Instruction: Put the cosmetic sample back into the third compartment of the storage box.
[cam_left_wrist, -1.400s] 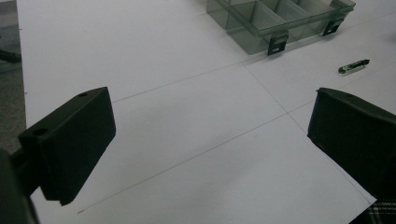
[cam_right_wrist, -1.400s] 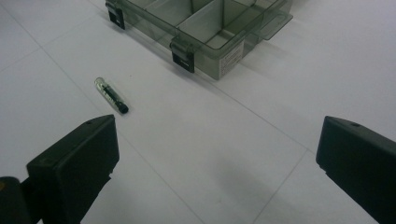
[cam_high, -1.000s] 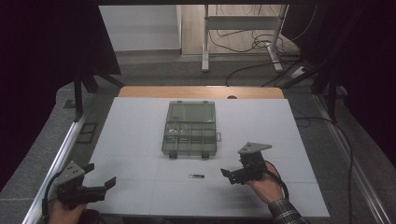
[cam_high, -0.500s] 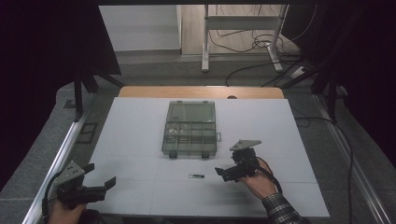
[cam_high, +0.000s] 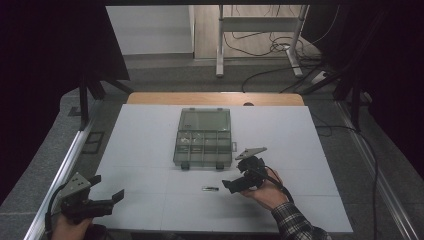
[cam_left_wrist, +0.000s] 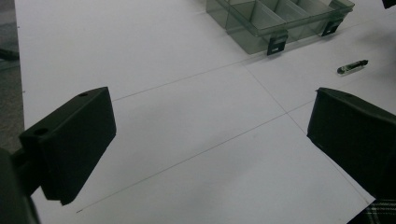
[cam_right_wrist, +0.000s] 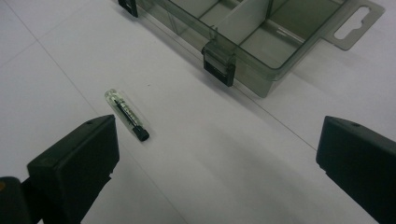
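Two grippers work over a white counter (cam_high: 150, 135). The right gripper (cam_high: 235, 185), jaws spread wide and empty, hovers just beside a small clear vial (cam_right_wrist: 127, 114) with a black cap, which lies flat on the counter. In the right gripper view the vial sits at about ten o'clock from the gap between the jaws, close by the left jaw, its long axis running from eleven to five with the cap nearest. An open compartment box (cam_high: 204, 138) lies beyond it at twelve o'clock. The left gripper (cam_high: 112, 199), jaws also released, is well apart at the near left corner, so the right is nearer. No readable writing shows.
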